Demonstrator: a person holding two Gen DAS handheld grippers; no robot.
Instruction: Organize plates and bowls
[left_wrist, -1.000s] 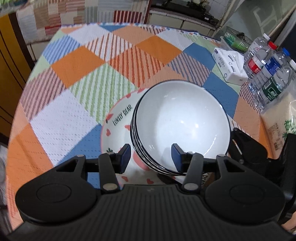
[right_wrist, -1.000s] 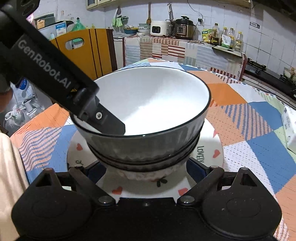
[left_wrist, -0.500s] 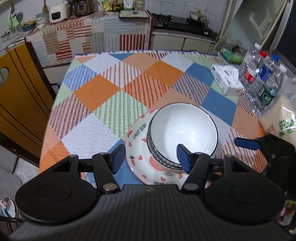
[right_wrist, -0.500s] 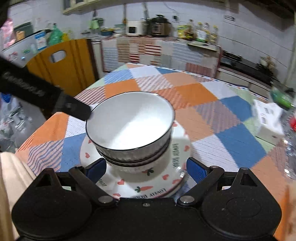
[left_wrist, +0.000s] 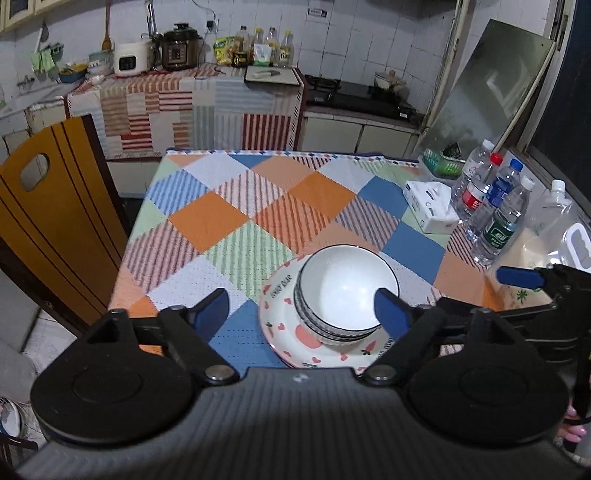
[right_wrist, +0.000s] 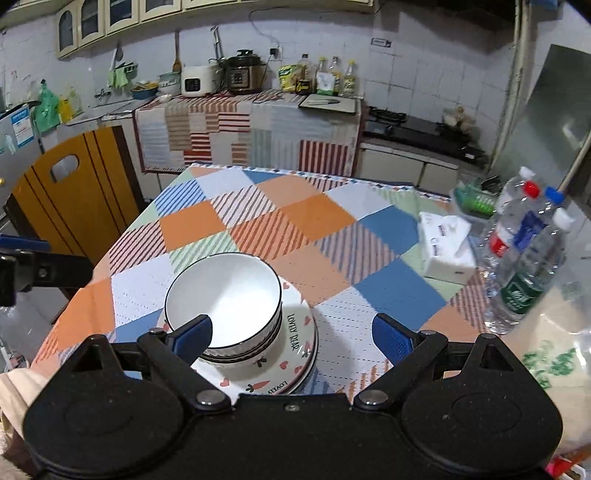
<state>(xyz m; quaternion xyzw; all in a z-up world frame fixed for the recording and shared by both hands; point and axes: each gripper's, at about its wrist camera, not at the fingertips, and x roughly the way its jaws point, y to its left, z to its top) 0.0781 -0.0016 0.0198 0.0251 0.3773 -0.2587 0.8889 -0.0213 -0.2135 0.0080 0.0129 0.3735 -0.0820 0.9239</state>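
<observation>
A stack of white bowls with dark rims (left_wrist: 347, 291) (right_wrist: 225, 299) sits on stacked white plates with hearts and "LOVELY BEAR" lettering (left_wrist: 280, 317) (right_wrist: 295, 339), near the front edge of the checked tablecloth. My left gripper (left_wrist: 301, 308) is open and empty, raised above and behind the stack. My right gripper (right_wrist: 291, 332) is open and empty, raised above the stack's right side. The right gripper also shows at the right edge of the left wrist view (left_wrist: 524, 277).
A tissue box (left_wrist: 428, 206) (right_wrist: 447, 247) and several water bottles (left_wrist: 495, 206) (right_wrist: 528, 258) stand along the table's right side. A green basket (right_wrist: 476, 201) sits behind them. A yellow wooden chair (left_wrist: 48, 221) stands at the left. A clear bag (left_wrist: 546, 236) lies at the right.
Both grippers have pulled back and up from the bowl stack and stand wider open. The bowls stay nested on the plates.
</observation>
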